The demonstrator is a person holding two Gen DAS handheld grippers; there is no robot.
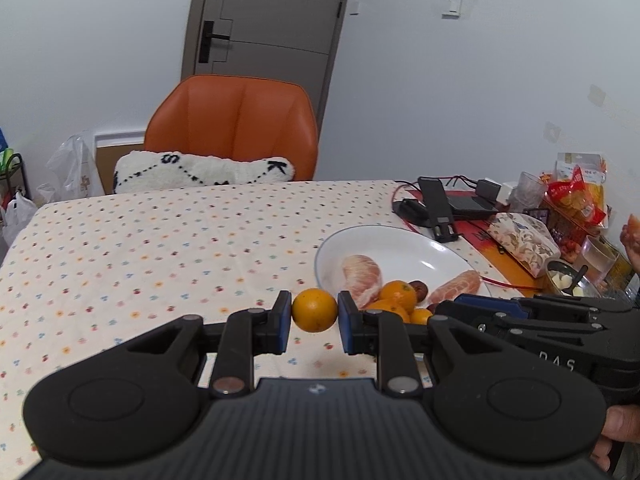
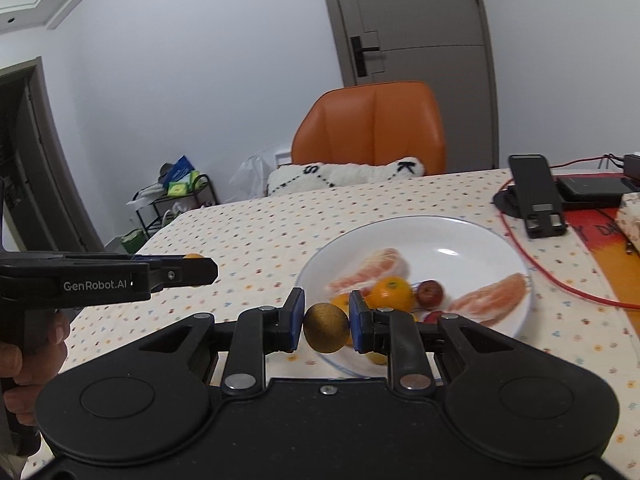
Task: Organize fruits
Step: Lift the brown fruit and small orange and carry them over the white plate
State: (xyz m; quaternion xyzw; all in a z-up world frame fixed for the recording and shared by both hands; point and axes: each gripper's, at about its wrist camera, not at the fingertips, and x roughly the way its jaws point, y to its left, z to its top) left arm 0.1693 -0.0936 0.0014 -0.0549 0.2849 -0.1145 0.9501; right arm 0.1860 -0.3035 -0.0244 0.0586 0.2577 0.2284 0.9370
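On the dotted tablecloth (image 1: pixel 160 240) side, left of the plate, the left gripper (image 1: pixel 314 320) grips a small orange fruit (image 1: pixel 314 310) squarely between its blue pads (image 1: pixel 285 320), held above the cloth. From the right wrist view this same gripper (image 2: pixel 188 270) shows side-on at the left edge, with only a sliver of that fruit (image 2: pixel 194 256) peeking over it. Just to its right sits the white plate (image 1: pixel 400 240), holding two peeled citrus segments (image 1: pixel 362 276), a few small oranges (image 1: pixel 398 294) and a dark red fruit (image 1: pixel 420 289). Over the plate's near rim (image 2: pixel 500 240), the right gripper (image 2: pixel 326 328) clamps a brownish-yellow round fruit (image 2: pixel 326 328) between its pads. Farther right lie a black phone stand (image 2: pixel 538 196), a red cable (image 2: pixel 560 280) and snack packets (image 1: pixel 576 196). An orange chair (image 1: pixel 236 128) stands behind the table
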